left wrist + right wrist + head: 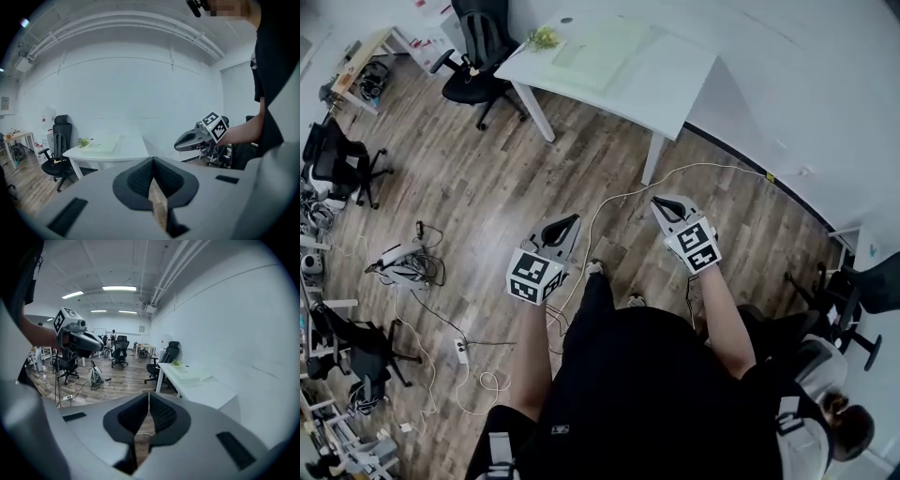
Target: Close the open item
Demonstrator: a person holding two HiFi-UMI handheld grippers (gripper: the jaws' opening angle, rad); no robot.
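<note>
A white table stands ahead of me across the wood floor. On it lies a flat pale green item, also seen in the left gripper view and the right gripper view; it is too far off to tell whether it is open. A small plant sits at the table's left end. My left gripper and right gripper are held over the floor, well short of the table. Both are shut with nothing between their jaws.
A black office chair stands left of the table. A white cable runs over the floor below the grippers. More cables and a power strip lie at the left. Other chairs line the left side.
</note>
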